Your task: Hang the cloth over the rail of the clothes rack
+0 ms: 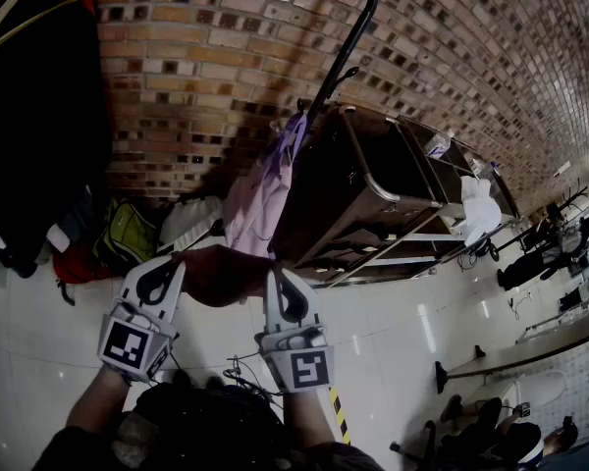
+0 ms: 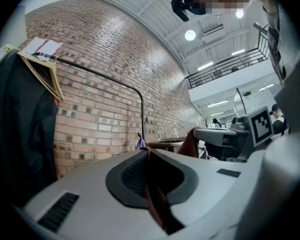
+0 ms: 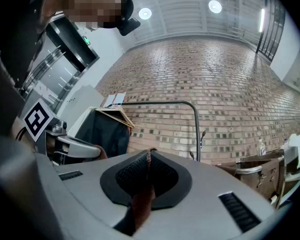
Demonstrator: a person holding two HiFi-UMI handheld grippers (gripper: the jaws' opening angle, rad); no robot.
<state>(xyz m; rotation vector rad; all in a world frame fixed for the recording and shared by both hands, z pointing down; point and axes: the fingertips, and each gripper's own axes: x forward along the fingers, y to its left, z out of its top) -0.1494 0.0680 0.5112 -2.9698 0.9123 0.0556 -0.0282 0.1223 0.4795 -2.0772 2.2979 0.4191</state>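
Note:
A dark reddish-brown cloth (image 1: 221, 273) is stretched between my two grippers, low in the head view. My left gripper (image 1: 167, 268) is shut on its left edge and my right gripper (image 1: 280, 283) on its right edge. In the left gripper view the cloth (image 2: 156, 196) is pinched between the closed jaws, and in the right gripper view a strip of cloth (image 3: 142, 204) runs down from the closed jaws. The black rail of the clothes rack (image 1: 346, 47) rises ahead of me, above the cloth. The rail (image 3: 160, 103) runs level in front of the brick wall.
A pale purple garment (image 1: 260, 194) hangs from the rack near its bend. A black garment on a wooden hanger (image 1: 39, 116) hangs at the left. A metal trolley (image 1: 393, 199) with a white cloth (image 1: 479, 214) stands to the right. Bags (image 1: 128, 234) lie by the wall.

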